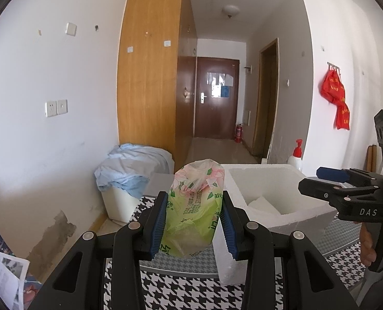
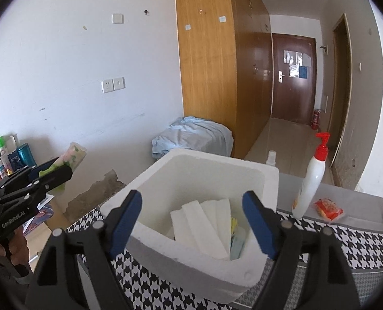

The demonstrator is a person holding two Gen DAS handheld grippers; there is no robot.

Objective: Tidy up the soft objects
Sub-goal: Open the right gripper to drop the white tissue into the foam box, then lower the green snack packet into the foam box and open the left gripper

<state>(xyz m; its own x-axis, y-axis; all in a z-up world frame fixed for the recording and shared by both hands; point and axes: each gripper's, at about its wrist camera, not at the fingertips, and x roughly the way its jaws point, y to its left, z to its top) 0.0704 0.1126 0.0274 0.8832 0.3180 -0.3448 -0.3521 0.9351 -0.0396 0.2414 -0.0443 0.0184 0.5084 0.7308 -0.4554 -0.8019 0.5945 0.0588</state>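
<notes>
Left tongs: the left gripper (image 1: pixel 193 222) has its jaws partly closed, both blue pads pressing the sides of a green flowered tissue pack (image 1: pixel 194 206), which stands upright between them, held clear of the table.
Right tongs: the right gripper (image 2: pixel 191 222) has its jaws spread wide with nothing between the pads; it hangs just over the near rim of the foam box (image 2: pixel 165 245).
Box contents: white tissue packs (image 2: pixel 204 224) lie stacked inside, with a yellow and pale blue item tucked at their right.
Pack to box: in the left view the box (image 1: pixel 289 214) sits just right of the held pack, its opening a little farther off.
Step in hand: probably carrying the held pack across to the box.
Doing it well: carry it rightward above the rim, lower it beside the stacked packs, and only then release; keep the empty right tongs out of the way.
Risk: the soft wrapper may crumple or slip if squeezed harder.
Farther out: a pump bottle (image 2: pixel 311 180) and a red packet (image 2: pixel 328 208) rest on the checked cloth (image 2: pixel 359 245) to the right.
</notes>
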